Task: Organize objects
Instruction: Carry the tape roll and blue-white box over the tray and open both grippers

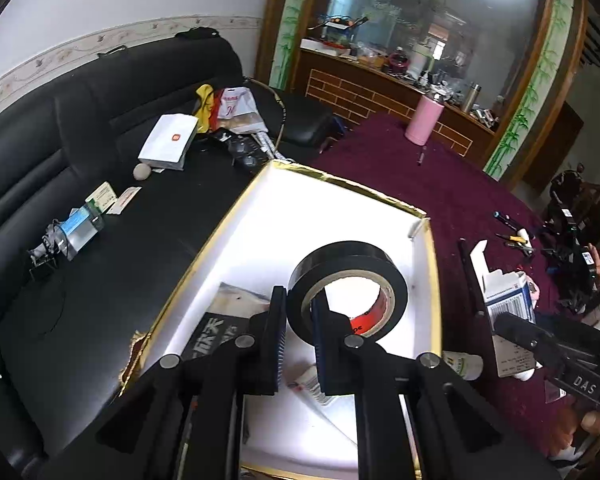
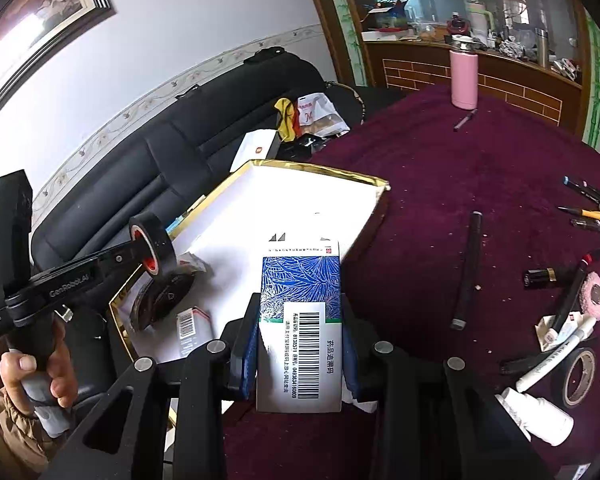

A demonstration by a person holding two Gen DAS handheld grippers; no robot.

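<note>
Left wrist view: the left tongs point(image 1: 299, 336) are closed down tight on the wall of a roll of black electrical tape point(image 1: 348, 286), one pad outside the ring and the other inside its cream core, so the roll stands on edge and is carried above the white inside of a gold-rimmed box point(image 1: 228, 222). Under the roll, on the box floor, lie a dark printed packet point(image 1: 210, 334) and a small barcoded carton point(image 1: 314, 384). The box sits at the left edge of a table with a maroon cloth point(image 1: 452, 184), just beside a black sofa point(image 1: 100, 92). A pink flask point(image 1: 423, 117) stands at the far side of the table.

Right wrist view — the right tongs point(image 2: 300, 354) are partly open and clamped on a blue-and-white medicine box point(image 2: 300, 320), their blue pads pressed against its two long sides, barcode face up. The medicine box is held over the near right part of the gold-rimmed box, its far end above the white interior. At the left of this view a hand point(image 2: 36, 372) grips the handle of the left tongs, the tape roll showing at their tip over the box's left rim. On the cloth to the right lie a black rod point(image 2: 466, 268), pens point(image 2: 588, 214), a second tape roll point(image 2: 578, 376) and a white bottle point(image 2: 536, 416), all well apart from the box.
</note>
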